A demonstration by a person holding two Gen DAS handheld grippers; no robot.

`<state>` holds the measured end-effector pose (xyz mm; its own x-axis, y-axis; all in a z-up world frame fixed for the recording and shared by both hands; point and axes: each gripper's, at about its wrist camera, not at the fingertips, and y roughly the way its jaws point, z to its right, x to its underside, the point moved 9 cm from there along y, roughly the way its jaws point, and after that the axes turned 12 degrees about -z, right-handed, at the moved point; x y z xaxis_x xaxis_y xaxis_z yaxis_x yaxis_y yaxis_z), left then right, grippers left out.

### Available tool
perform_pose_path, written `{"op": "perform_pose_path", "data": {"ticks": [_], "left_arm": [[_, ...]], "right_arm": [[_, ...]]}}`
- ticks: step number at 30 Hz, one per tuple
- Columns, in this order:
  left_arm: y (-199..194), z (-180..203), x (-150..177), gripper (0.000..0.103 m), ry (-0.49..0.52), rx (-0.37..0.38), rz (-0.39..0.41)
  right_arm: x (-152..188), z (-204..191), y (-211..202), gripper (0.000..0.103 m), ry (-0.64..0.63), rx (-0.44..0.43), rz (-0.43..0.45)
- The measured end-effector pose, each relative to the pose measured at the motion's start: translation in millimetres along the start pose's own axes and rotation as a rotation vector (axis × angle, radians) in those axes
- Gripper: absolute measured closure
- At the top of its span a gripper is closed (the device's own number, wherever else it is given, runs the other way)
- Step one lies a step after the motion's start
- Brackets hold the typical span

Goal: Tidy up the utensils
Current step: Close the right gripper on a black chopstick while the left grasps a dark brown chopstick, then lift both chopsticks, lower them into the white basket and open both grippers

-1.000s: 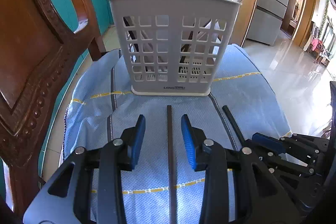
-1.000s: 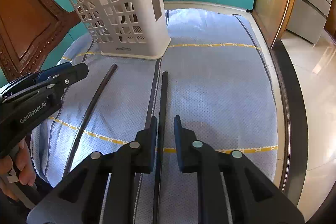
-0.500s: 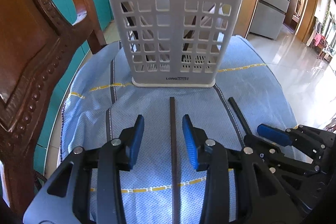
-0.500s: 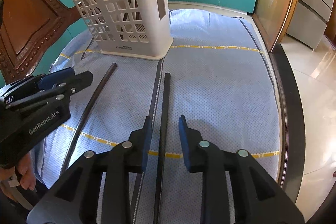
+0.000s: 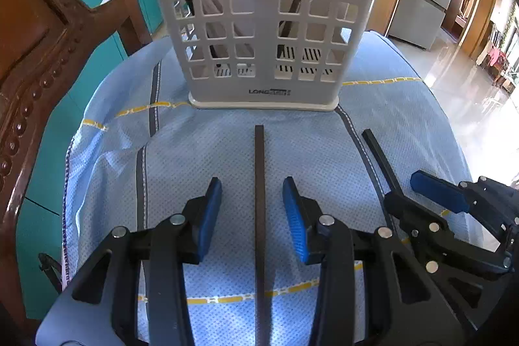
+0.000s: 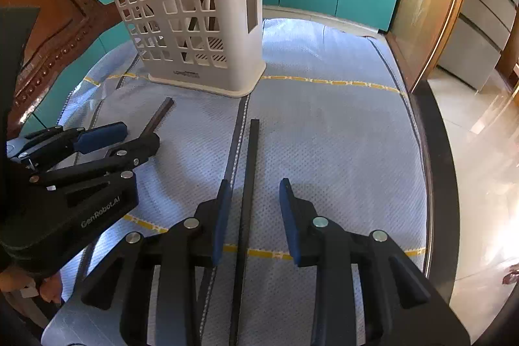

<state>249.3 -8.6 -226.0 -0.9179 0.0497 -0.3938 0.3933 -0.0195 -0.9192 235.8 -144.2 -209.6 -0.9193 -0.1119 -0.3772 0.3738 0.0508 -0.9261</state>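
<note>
On the blue cloth [image 5: 201, 151], near me, two dark chopsticks lie flat: my left gripper [image 5: 252, 206] straddles one chopstick [image 5: 259, 184] with jaws spread, and my right gripper [image 6: 252, 203] does likewise over the other chopstick [image 6: 249, 171]. The white utensil basket [image 5: 259, 21] stands just beyond their far tips.

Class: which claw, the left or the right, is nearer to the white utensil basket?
Left. The left claw sits close before the white utensil basket, straddling one dark chopstick; the right claw is farther back, around the other chopstick.
</note>
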Motion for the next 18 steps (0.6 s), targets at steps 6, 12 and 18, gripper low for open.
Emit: {"op": "perform_pose_path", "data": {"ticks": [6,12,18], "left_arm": [[0.9,0.9,0.0,0.059,-0.001,-0.001,0.005],[1.2,1.2,0.1,0.058,-0.001,-0.003,0.006],[1.7,-1.7,-1.2,0.057,-0.002,0.002,0.009]], "right_arm": [[-0.9,-1.7,1.5,0.072,-0.021,0.025,0.008],[-2.3,-1.6,1.9,0.072,-0.026,0.03,0.014],[-2.4,-5.2,1.7,0.084,-0.03,0.023,0.016]]}}
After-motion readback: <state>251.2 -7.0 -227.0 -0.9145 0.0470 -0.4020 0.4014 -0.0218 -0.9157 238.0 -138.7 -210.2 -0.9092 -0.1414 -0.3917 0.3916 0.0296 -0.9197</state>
